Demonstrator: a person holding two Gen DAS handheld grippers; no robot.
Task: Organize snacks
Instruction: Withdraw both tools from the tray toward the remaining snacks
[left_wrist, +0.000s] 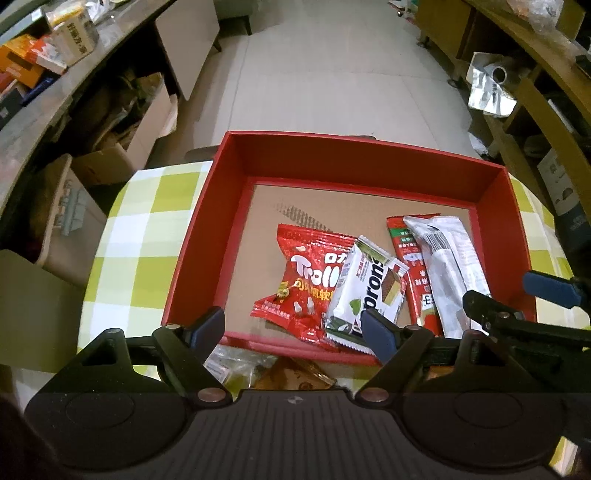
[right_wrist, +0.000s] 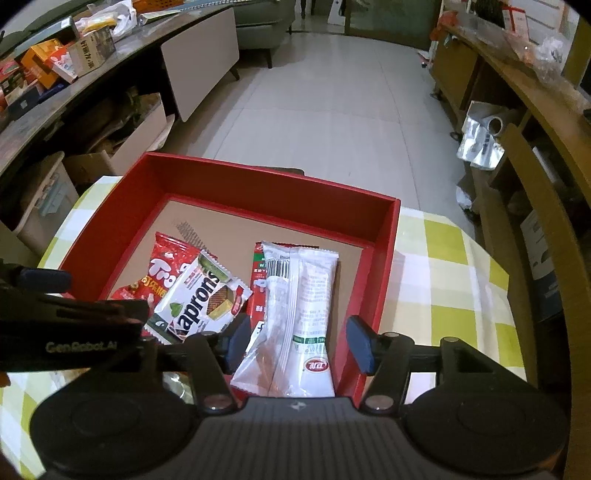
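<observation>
Sitting on a bench covered by a green-and-white checked cloth (left_wrist: 144, 236), a red box (left_wrist: 207, 236) with a brown cardboard floor holds four snack packets bunched toward its near side. A red Trolli bag (left_wrist: 303, 273) lies leftmost, partly covered by a white Kaprons wafer packet (left_wrist: 365, 291) that leans over its right half, so the bag's full name is cut off. To the right a red-and-green bar (left_wrist: 406, 251) shows only as a strip, most of it hidden beneath a long white packet (right_wrist: 306, 295) lying lengthwise on it; the small print on both is too fine to read. The left hand-held gripper (left_wrist: 295, 325) hangs over the box's near wall with its blue pads spread wide, clamped on nothing; its right pad overlaps the lower edge of the wafer packet in the left wrist view, though whether it touches cannot be told. The right hand-held gripper (right_wrist: 299, 341) stands with its pads apart on either side of the long white packet's near end, neither pad pressing on it. More wrappers (left_wrist: 266, 373), clear and orange, lie on the cloth just in front of the box, largely hidden behind the left gripper's body. The room's shelves and cartons at the edges are warped and blurred.
</observation>
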